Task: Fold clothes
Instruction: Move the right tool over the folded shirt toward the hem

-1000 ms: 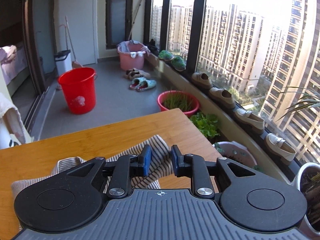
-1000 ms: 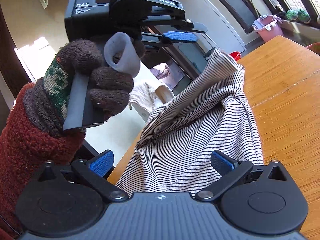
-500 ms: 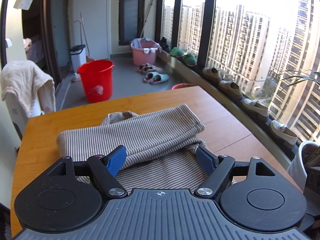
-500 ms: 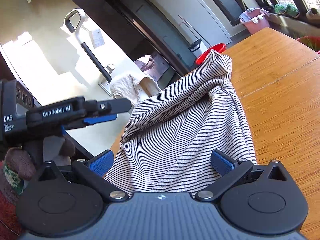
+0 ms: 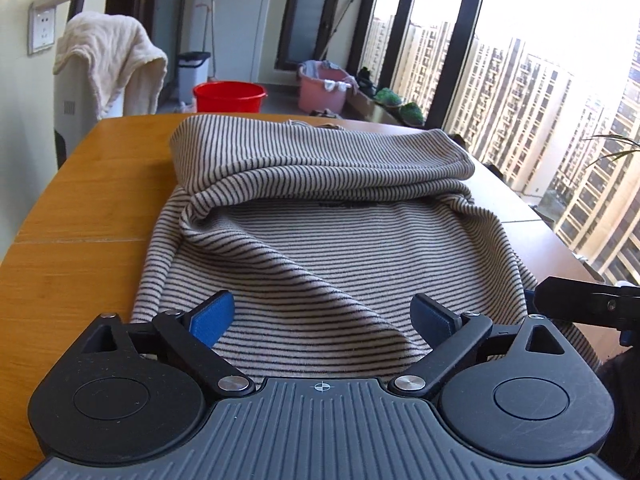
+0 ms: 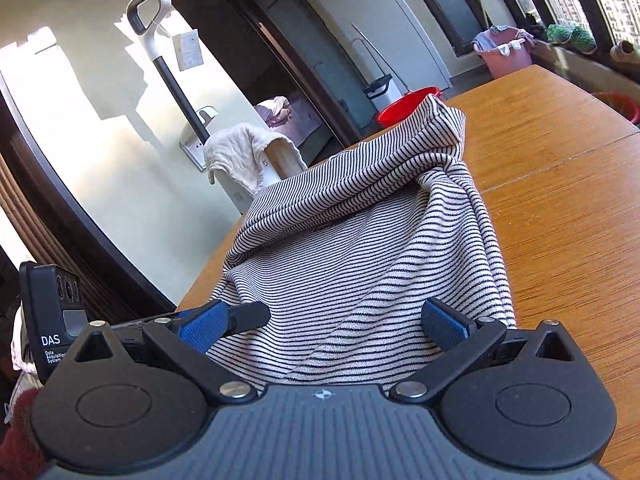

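Note:
A beige garment with thin dark stripes (image 5: pixel 320 216) lies on the wooden table (image 5: pixel 80 208), its far part folded back into a thick roll over the near part. It also shows in the right wrist view (image 6: pixel 360 248). My left gripper (image 5: pixel 323 317) is open and empty, low over the garment's near edge. My right gripper (image 6: pixel 322 322) is open and empty, over the same near edge, to the right of the left one. The right gripper's finger shows at the left wrist view's right edge (image 5: pixel 580 308); the left gripper's finger shows in the right wrist view (image 6: pixel 244 316).
Beyond the table's far end stand a red bucket (image 5: pixel 230 96), a pink basin (image 5: pixel 322 90) and a white bin (image 5: pixel 192 76). A cream towel (image 5: pixel 112 60) hangs over a white unit at the left. Windows run along the right side.
The left gripper let go of the garment's lifted part, opened and drew back low to the near edge. The garment's raised fold dropped onto the table. The right gripper stayed open.

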### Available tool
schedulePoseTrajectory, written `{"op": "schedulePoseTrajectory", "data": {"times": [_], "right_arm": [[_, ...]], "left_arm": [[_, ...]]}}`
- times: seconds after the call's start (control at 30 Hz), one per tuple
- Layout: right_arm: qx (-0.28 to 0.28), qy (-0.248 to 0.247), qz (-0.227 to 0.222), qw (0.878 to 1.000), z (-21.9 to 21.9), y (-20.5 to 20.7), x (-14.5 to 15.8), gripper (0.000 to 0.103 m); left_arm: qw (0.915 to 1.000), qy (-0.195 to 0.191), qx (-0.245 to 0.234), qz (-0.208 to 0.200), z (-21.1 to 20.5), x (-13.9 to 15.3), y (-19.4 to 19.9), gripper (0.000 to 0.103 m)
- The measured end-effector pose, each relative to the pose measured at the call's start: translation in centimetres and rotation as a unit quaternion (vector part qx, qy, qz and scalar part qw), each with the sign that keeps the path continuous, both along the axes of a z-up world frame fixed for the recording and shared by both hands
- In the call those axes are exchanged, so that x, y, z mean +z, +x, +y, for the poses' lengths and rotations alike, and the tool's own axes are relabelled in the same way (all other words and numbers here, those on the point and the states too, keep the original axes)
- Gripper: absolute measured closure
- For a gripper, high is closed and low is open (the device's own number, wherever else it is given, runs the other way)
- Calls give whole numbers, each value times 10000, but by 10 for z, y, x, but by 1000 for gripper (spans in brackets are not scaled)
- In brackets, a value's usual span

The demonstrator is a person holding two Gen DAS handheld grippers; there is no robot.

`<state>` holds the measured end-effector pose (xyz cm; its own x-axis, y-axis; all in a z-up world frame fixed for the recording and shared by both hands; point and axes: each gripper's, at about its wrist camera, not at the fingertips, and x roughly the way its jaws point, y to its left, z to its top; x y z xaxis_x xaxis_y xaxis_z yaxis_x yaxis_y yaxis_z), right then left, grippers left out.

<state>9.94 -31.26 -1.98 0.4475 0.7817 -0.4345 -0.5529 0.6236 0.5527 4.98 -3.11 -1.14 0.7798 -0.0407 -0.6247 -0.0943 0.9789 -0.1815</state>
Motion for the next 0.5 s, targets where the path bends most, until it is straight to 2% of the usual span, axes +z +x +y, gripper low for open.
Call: {"op": "schedulePoseTrajectory", "data": {"times": [0.13,0.27,0.33,0.43,0.5], "right_arm": [[136,-448,-238,9986,6,-4,10,0],[-5,-271,-935,9952,2,-14,36,0],[-71,-283,-1143,9930,7,-11,45,0],[-103,-455,-1046,9934,20,3,43,2],[-175,-739,-829,9937,28,14,34,22]], "left_arm": [[9999,-97,27,-47,5,0,0,2],[9999,-130,41,-62,8,1,1,0],[9999,-139,48,-66,8,1,1,0],[10000,-51,45,-44,0,-5,-2,0],[10000,-51,46,-42,-1,-5,-2,0]]}}
